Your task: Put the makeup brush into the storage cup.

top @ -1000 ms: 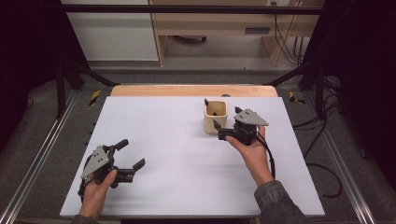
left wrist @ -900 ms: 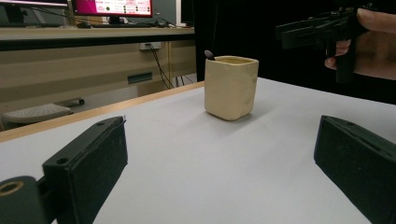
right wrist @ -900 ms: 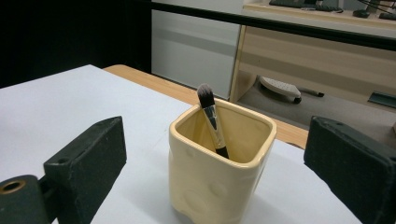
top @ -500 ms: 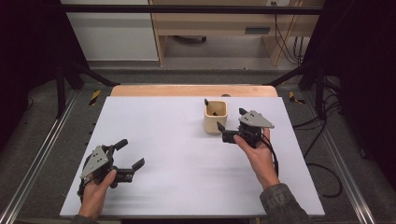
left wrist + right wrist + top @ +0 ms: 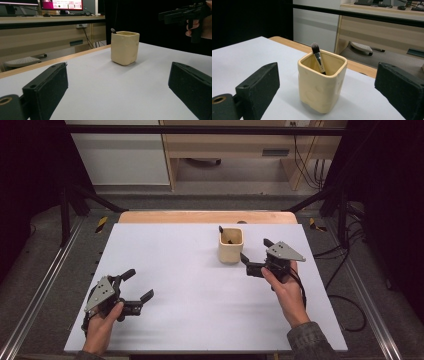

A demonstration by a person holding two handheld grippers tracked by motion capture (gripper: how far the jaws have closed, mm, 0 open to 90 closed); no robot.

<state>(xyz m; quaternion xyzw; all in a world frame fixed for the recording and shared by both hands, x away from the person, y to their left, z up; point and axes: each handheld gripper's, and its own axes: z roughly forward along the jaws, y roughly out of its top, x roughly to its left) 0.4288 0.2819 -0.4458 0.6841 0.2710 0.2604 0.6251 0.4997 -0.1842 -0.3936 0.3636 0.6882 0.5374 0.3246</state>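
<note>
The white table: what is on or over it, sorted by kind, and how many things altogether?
Cream square cup: 1
Makeup brush standing in the cup, bristles up: 1
Hand-held black grippers, both open: 2, left gripper and right gripper
Total: 4 things

Black two-jaw grippers, grey triangular top plates, trailing black cables.

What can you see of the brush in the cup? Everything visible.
The brush stands bristles-up inside the cream square cup, leaning against its far wall. It has a dark rounded bristle tuft, a shiny silver ferrule and a dark handle whose lower end is hidden in the cup. The tuft pokes above the rim. No gripper touches it; the cup sits on the white table.
</note>
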